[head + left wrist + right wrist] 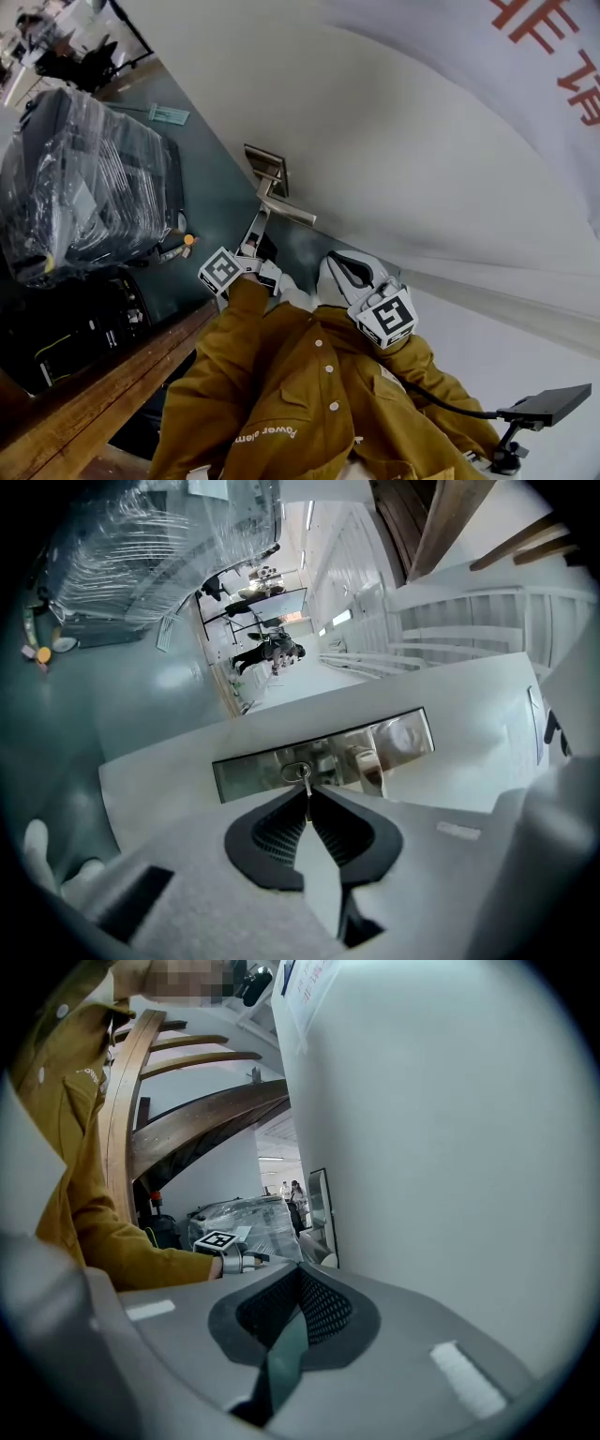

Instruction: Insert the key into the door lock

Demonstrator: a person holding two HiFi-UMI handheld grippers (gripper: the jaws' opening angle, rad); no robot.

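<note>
A steel lock plate (262, 766) with a lever handle (373, 766) is set in the white door (403, 159). My left gripper (307, 795) is shut on a thin metal key (307, 782). The key's tip sits at the keyhole (294, 772); how deep it goes I cannot tell. In the head view the left gripper (251, 246) points at the lock plate (267, 171), just below the handle (286, 211). My right gripper (300, 1271) is shut with nothing in it. It hangs back from the door beside the left one (349, 272).
A large black item wrapped in clear plastic (84, 187) stands on the green floor to the left. A wooden rail (103, 384) runs along the lower left. A dark flat panel on a stand (548, 405) sits at the lower right. People stand far off (267, 653).
</note>
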